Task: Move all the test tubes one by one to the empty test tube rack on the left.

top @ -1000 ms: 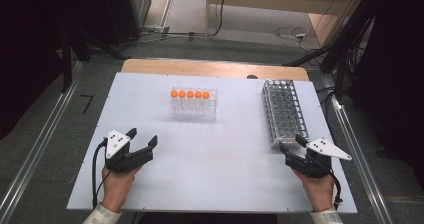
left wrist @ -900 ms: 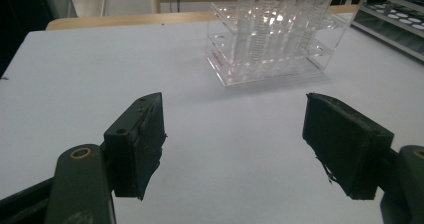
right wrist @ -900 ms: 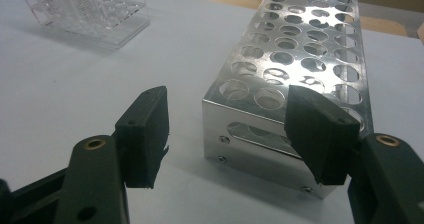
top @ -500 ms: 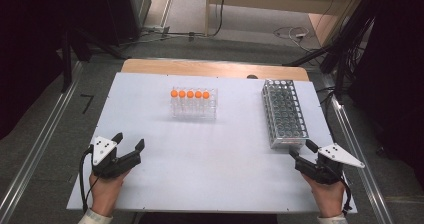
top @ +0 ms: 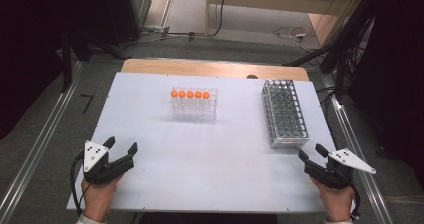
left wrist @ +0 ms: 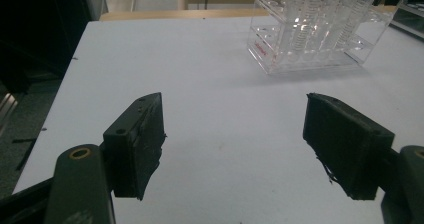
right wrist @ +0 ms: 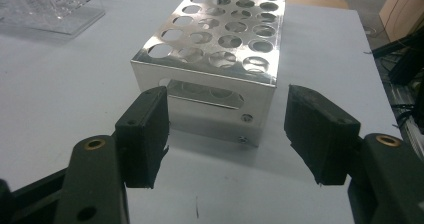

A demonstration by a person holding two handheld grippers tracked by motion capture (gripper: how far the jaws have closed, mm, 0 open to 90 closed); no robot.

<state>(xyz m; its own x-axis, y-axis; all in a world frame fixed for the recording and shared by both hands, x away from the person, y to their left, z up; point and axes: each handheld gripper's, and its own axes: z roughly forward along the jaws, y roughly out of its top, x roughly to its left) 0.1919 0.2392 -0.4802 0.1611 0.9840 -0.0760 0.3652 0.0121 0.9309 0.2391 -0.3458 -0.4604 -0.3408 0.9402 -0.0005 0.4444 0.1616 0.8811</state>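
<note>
Resting at the near tabletop (top: 210, 174) corners, left gripper (top: 121, 155) and right gripper (top: 311, 157) spread their fingers, holding nothing. Orange-capped tubes (top: 190, 94) stand mid-tabletop in a clear rack (top: 195, 109); metal rack (top: 285, 114) right. Approach tubes vertically, gripping below caps.

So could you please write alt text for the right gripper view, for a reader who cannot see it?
The right gripper holds its two black jaws open with nothing between them, pointing at the near end of an empty metal tube rack on a white table. A clear plastic rack stands at the upper left.
</note>
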